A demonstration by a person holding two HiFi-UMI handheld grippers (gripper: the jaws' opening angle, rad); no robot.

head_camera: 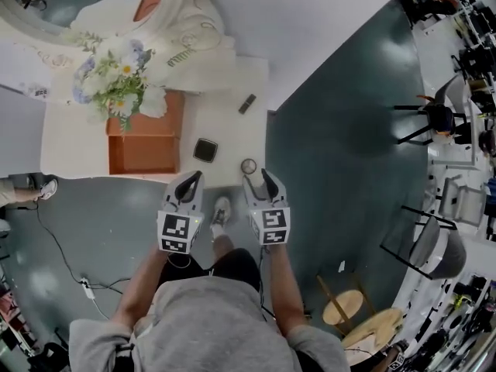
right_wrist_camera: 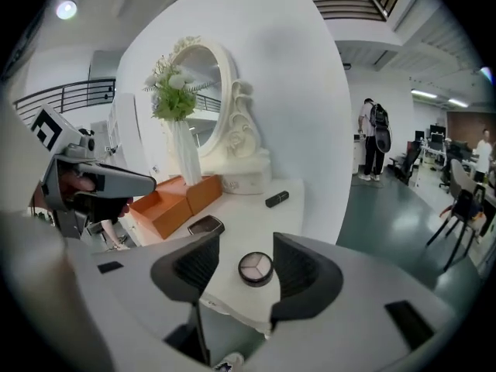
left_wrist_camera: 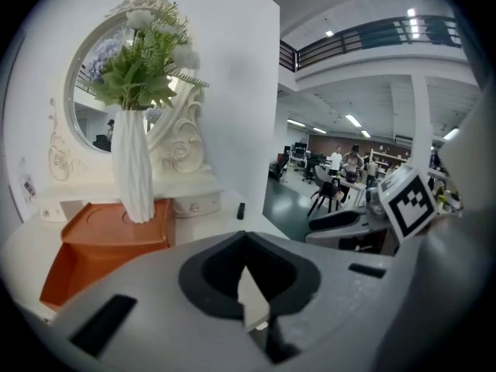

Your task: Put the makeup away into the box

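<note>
Dark-rimmed, the round compact point(right_wrist_camera: 255, 267) is showing 3 pale wedges at lower centre. Jaws of the right gripper point(right_wrist_camera: 245, 240) are gaping clear of it; those of the left gripper point(left_wrist_camera: 248, 239) are meeting on nothing.

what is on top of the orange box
A white vase of flowers stands on the orange box. In the head view the flowers cover its back part, so that is unseen.
</note>
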